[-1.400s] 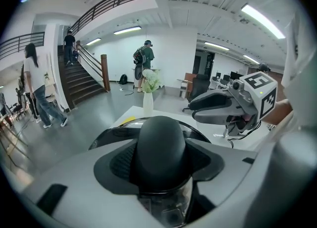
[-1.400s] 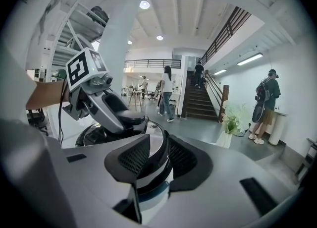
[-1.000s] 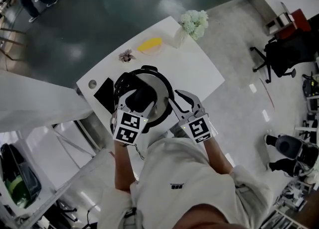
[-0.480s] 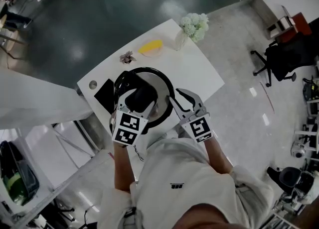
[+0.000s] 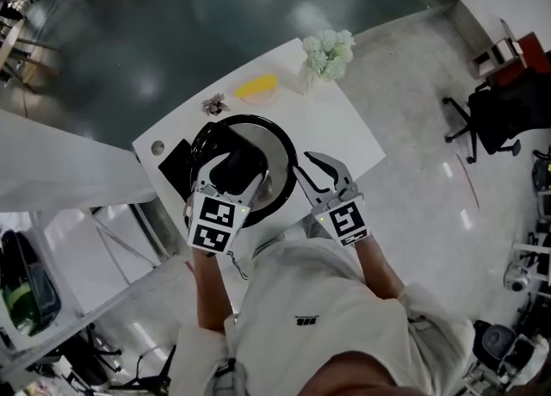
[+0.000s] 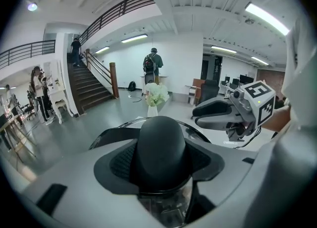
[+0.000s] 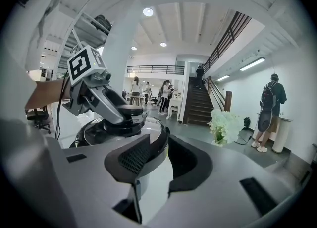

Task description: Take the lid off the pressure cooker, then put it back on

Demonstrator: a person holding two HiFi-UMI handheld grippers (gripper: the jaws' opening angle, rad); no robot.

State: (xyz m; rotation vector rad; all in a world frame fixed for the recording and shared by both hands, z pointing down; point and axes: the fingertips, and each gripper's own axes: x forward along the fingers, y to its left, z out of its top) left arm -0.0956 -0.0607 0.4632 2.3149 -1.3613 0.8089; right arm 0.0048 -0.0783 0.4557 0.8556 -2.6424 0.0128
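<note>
The pressure cooker stands on the white table, near its front edge. Its steel lid has a black domed knob. My left gripper is shut on that knob, with a pad on either side. Whether the lid is clear of the pot I cannot tell. My right gripper hangs just right of the cooker with its jaws open and nothing between them. In the right gripper view the lid and the left gripper lie just beyond those open jaws.
On the table behind the cooker are a vase of white flowers, a yellow object and a small dried sprig. A flat black object lies left of the cooker. An office chair stands at the right.
The left gripper, still on the knob, has moved slightly toward me, and the lid looks a little nearer the camera. The right gripper has shifted little and stays open.
</note>
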